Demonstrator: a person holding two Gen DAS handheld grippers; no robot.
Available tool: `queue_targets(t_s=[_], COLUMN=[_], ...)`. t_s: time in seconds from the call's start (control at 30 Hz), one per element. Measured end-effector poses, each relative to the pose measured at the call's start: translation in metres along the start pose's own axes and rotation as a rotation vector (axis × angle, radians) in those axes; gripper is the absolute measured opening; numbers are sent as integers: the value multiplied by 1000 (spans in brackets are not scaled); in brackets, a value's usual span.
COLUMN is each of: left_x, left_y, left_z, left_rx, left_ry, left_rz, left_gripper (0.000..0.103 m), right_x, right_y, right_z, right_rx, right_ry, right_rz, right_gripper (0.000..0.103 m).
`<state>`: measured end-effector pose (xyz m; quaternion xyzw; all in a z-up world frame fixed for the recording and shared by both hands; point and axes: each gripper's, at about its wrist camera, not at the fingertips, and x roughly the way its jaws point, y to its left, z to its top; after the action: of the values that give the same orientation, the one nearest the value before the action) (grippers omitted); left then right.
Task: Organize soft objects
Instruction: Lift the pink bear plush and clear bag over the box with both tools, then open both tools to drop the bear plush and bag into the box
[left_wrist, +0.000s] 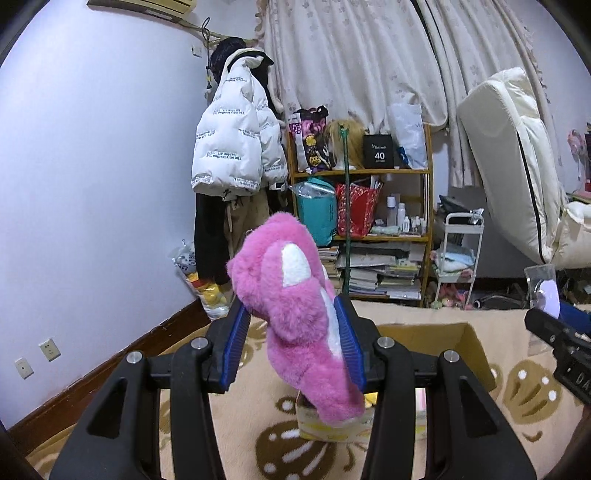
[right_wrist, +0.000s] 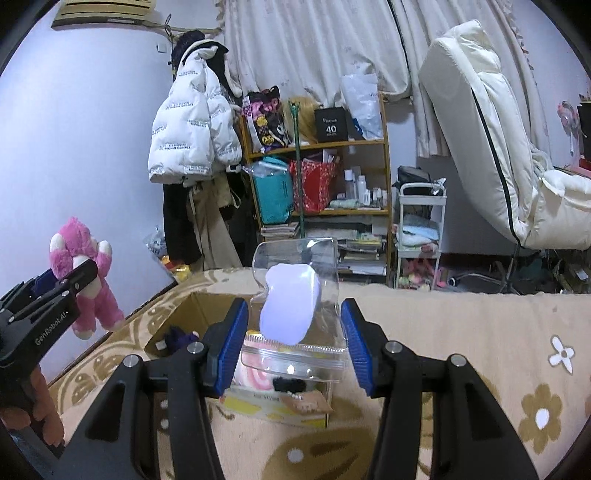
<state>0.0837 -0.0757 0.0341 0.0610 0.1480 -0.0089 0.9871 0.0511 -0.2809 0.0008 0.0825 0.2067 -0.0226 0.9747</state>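
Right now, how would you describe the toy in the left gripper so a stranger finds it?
Look above the flowered beige blanket, left of the cardboard box. The left gripper holds up a pink plush bear: fluffy, white-pawed, the only pink toy in the air.

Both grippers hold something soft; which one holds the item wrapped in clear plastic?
The right gripper: it holds a transparent zip bag with a pale item inside. The left gripper holds a bare pink plush toy.
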Motion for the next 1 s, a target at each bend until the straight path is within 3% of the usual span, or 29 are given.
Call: queue_targets(t_s=[0.43, 1.0], left_x=[21, 61], left_y=[-9, -21], left_z=[1, -22], left_rx=[1, -12], left_ry=[-7, 111], left_rz=[-18, -86], left_gripper=[45, 46], right_x=[22, 53], right_y=[-1, -1], right_z=[5, -6], right_rx=[2, -8], right_ry=[-33, 46], right_rz=[-16, -1], right_gripper=[55, 55])
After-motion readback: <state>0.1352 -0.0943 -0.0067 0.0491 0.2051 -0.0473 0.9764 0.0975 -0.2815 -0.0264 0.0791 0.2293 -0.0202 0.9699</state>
